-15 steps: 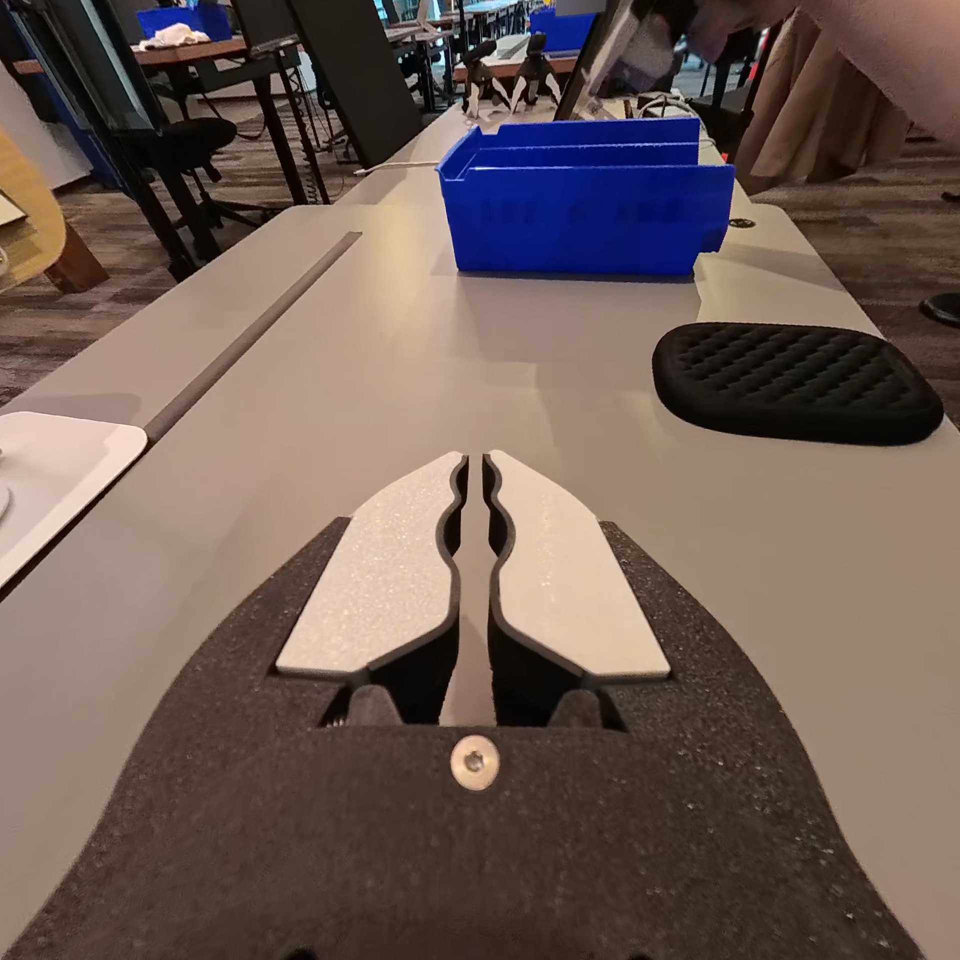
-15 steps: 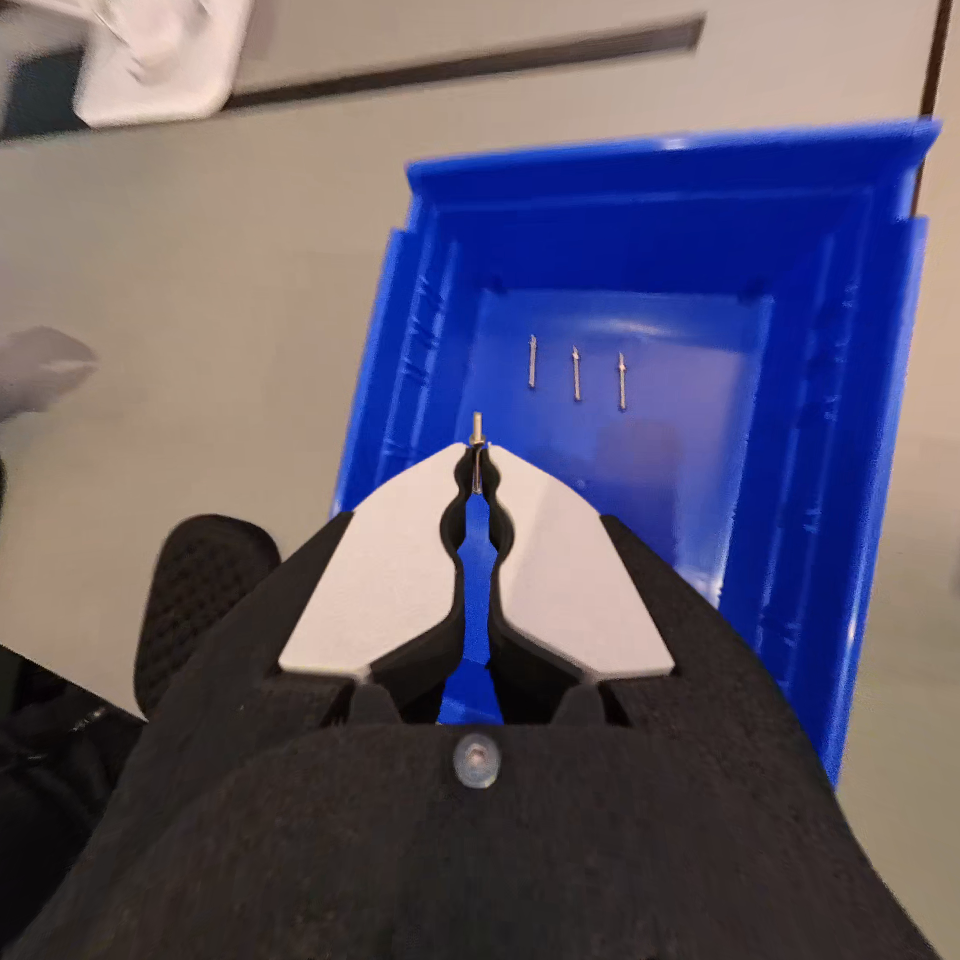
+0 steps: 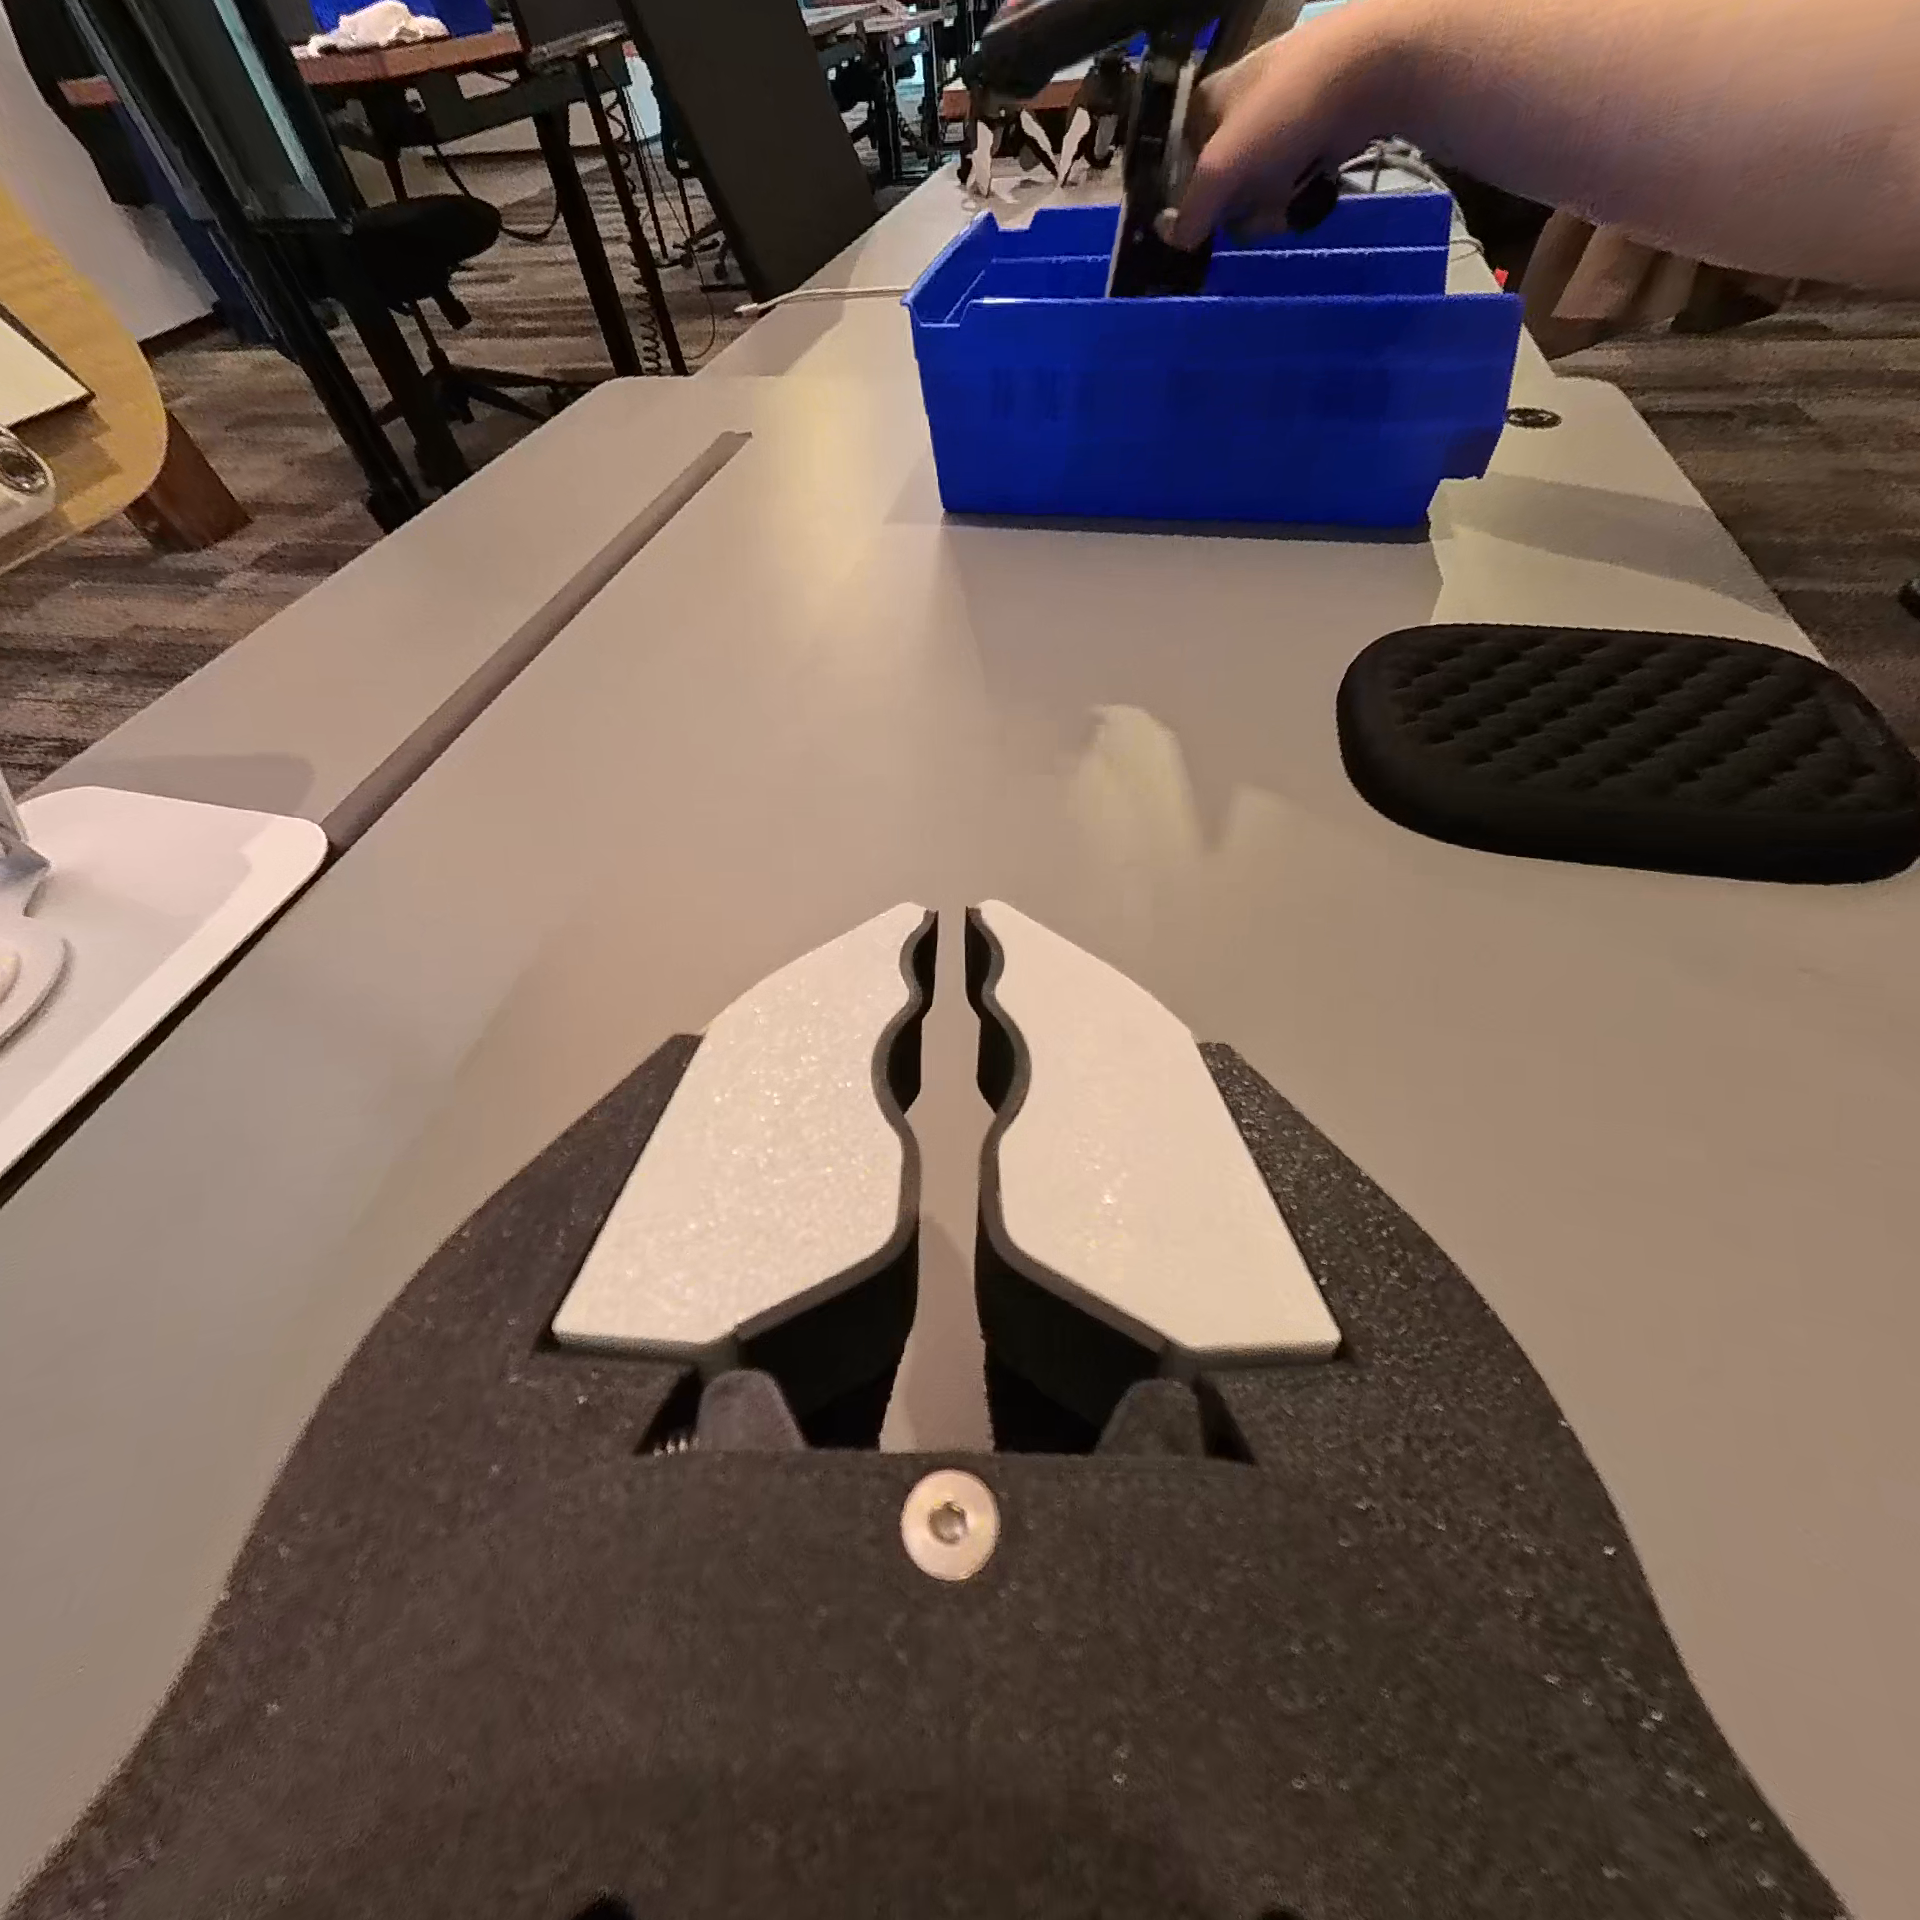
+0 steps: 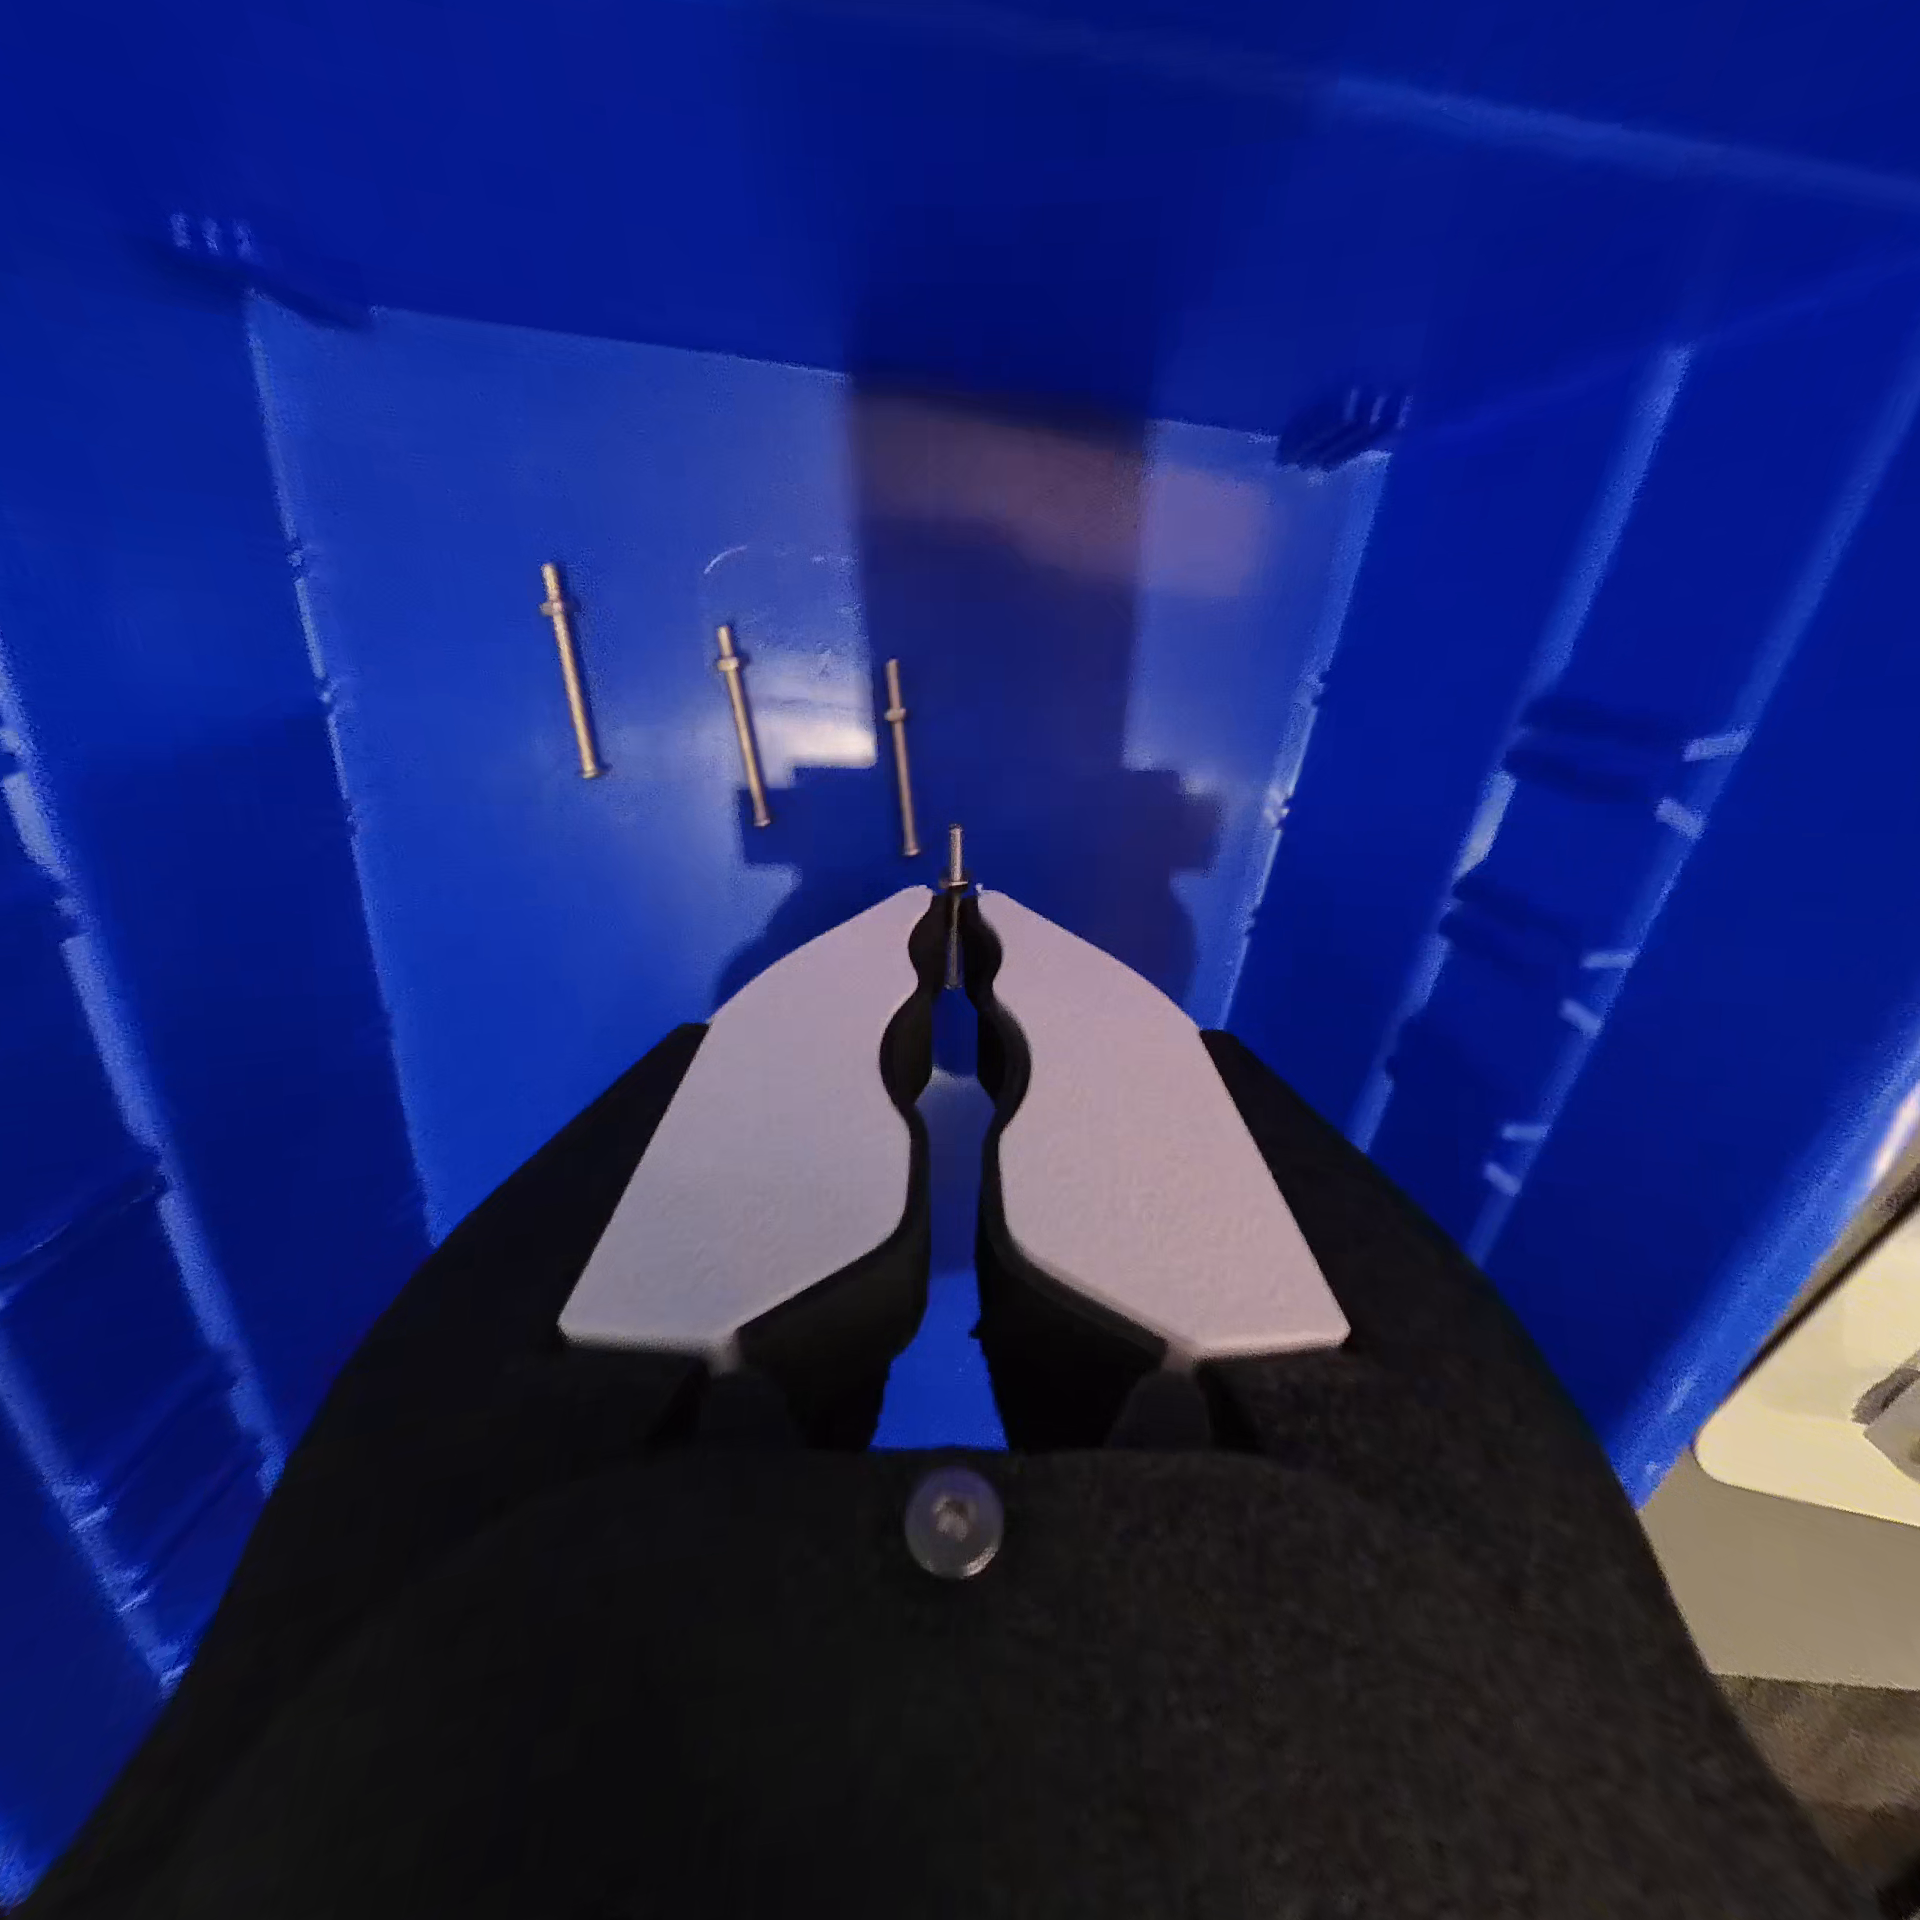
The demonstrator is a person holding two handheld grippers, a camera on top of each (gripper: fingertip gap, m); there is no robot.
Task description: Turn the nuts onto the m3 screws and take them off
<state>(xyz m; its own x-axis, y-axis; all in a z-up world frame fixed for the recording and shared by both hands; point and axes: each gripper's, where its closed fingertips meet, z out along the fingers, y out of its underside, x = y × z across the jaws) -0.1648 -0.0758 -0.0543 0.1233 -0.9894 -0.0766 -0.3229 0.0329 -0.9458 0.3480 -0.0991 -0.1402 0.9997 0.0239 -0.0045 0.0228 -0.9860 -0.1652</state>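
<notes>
My right gripper (image 4: 953, 896) is shut on a thin metal screw with a nut (image 4: 954, 862) whose end sticks out past the fingertips. It is lowered inside the blue bin (image 4: 1558, 831), close above the floor. Three screws with nuts lie side by side on the bin floor: left (image 4: 569, 670), middle (image 4: 742, 724), right (image 4: 902, 756). My left gripper (image 3: 948, 914) rests low over the grey table (image 3: 727, 727), jaws nearly together with nothing between them. In the left wrist view the blue bin (image 3: 1195, 416) stands far ahead, and a hand holds the right gripper (image 3: 1158, 249) down into it.
A black textured pad (image 3: 1621, 758) lies on the table to the right. A white flat base (image 3: 135, 914) sits at the left edge. A dark groove (image 3: 540, 644) runs along the table's left side. Office desks and chairs stand beyond. About 50 cm separates my left fingertips from my right. The white flat base (image 3: 135, 914) sits 35 cm or so from the ends of my left fingers.
The right gripper has gone down from above the bin to deep inside it, still holding the screw. The left gripper has not moved.
</notes>
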